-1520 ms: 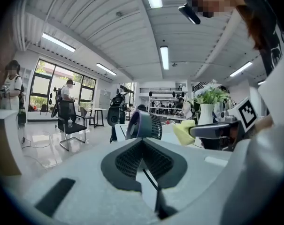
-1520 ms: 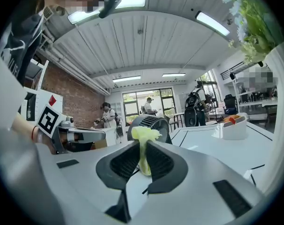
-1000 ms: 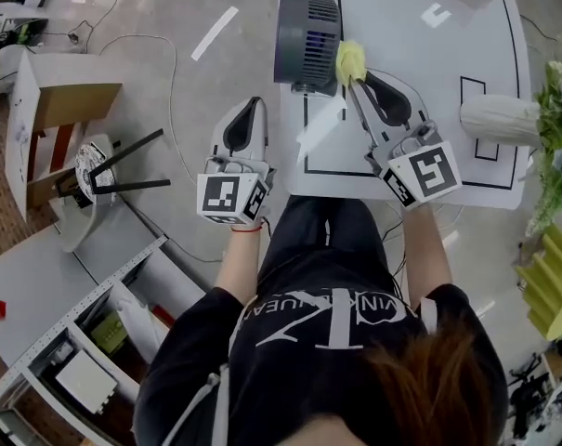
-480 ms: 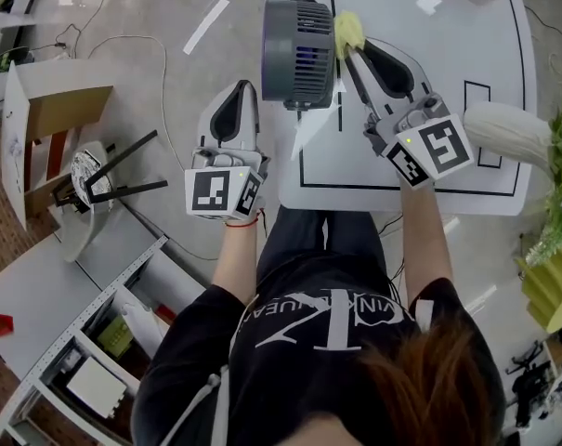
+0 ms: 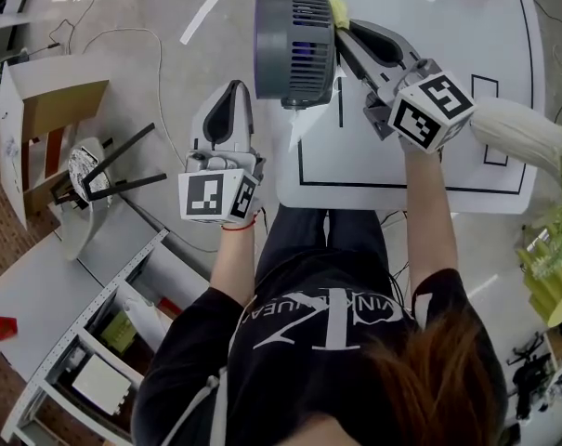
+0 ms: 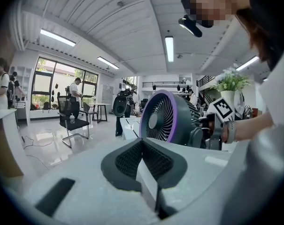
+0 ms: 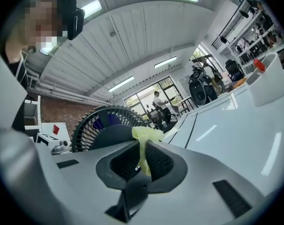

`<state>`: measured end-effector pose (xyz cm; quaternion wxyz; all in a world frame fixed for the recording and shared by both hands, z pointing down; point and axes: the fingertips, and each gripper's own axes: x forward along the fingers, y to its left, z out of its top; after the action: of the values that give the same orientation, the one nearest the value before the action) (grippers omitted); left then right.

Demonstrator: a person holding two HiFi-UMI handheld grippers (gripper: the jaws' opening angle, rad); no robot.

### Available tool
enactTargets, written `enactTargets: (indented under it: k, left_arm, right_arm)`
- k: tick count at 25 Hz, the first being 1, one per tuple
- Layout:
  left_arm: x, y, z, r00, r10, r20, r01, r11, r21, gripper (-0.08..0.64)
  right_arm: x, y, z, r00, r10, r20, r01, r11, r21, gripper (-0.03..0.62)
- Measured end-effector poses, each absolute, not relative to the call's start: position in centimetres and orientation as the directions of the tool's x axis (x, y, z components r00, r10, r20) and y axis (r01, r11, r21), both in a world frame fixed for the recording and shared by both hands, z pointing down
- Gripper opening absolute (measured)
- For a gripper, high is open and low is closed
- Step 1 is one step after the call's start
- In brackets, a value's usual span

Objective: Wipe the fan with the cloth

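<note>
The dark grey fan [image 5: 294,45] with a purple ring stands on the white table [image 5: 420,165] near its left edge. My right gripper [image 5: 340,24] is shut on a yellow cloth [image 5: 337,9], and the cloth is pressed against the fan's right side. In the right gripper view the cloth [image 7: 145,136] bulges from between the jaws right at the fan's grille [image 7: 104,122]. My left gripper [image 5: 236,93] hangs off the table, left of the fan, shut with nothing in it. In the left gripper view the fan [image 6: 172,121] faces me beyond the closed jaws.
A white vase [image 5: 515,130] with flowers lies at the table's right. A white cup [image 7: 269,76] with something red stands farther along the table. On the floor to the left are a toppled stool [image 5: 93,177], a cardboard box [image 5: 50,110] and a shelf [image 5: 85,342].
My right gripper has slid the cloth farther along the fan's right side, towards its far end. The left gripper has kept its place beside the fan.
</note>
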<state>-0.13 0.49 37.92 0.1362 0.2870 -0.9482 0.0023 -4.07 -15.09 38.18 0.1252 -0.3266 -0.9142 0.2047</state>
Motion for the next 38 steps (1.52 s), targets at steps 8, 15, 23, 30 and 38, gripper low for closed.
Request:
enactTargets:
  k: [8, 15, 23, 30, 38]
  left_arm:
    - [0.0, 0.4, 38.0, -0.791, -0.553, 0.262, -0.555, 0.829, 0.076, 0.008]
    - [0.2, 0.3, 37.4, -0.787, -0.561, 0.256, -0.561, 0.824, 0.080, 0.008]
    - [0.7, -0.2, 36.6, -0.779, -0.579, 0.240, -0.581, 0.811, 0.072, 0.008]
    - [0.9, 0.5, 35.2, -0.792, -0.570, 0.220, -0.572, 0.818, 0.062, 0.008]
    - [1.6, 1.3, 32.9, -0.804, -0.562, 0.195, -0.565, 0.824, 0.046, 0.008]
  right_arm:
    - [-1.3, -14.1, 38.7, -0.693, 0.713, 0.103, 0.576, 0.634, -0.515, 0.043]
    - [1.7, -13.6, 37.5, -0.678, 0.732, 0.060, 0.582, 0.586, -0.563, 0.043]
    - [2.9, -14.0, 35.2, -0.701, 0.714, 0.000, 0.589, 0.578, -0.565, 0.041]
    - [2.8, -14.3, 33.2, -0.716, 0.698, -0.024, 0.600, 0.597, -0.533, 0.043]
    - [3.0, -14.3, 30.2, -0.737, 0.675, -0.036, 0.617, 0.650, -0.444, 0.043]
